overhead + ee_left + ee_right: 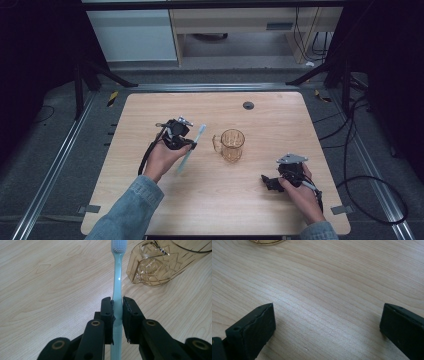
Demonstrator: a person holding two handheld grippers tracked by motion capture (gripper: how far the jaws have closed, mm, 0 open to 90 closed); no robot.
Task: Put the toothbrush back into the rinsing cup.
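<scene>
Left hand: the left hand (161, 159) comes in from the bottom left with a denim sleeve (129, 210) on the forearm, reaching forward over the middle-left of the table (150, 107)

Left gripper: the left gripper (192, 145) is clamped on a toothbrush (191, 148); in the left gripper view its two black jaws press the handle from both sides

Toothbrush: pale blue, gripped partway along the handle (117, 285), with the bristle head (119, 245) pointing away from the jaws and the tail end running back between them (in the high view it slants, head toward the far side of the table)

Right hand: the right hand (299, 192) rests low at the near right part of the table, well apart from the left

Right gripper: the right gripper (265, 179) stands wide open just above bare wood, its jaws far apart with nothing between them, a grey three-cornered plate (292, 159) on top

Mug: an amber see-through mug (231, 145) stands upright near the table's middle, handle toward the left gripper, between the two hands; nothing can be seen inside it

Mug and toothbrush: near each other but apart; the brush head lies just beside the mug's cut-glass wall (152, 267) in the left gripper view

Table: light wood, with a small dark round cap (248, 105) near the far edge
</scene>
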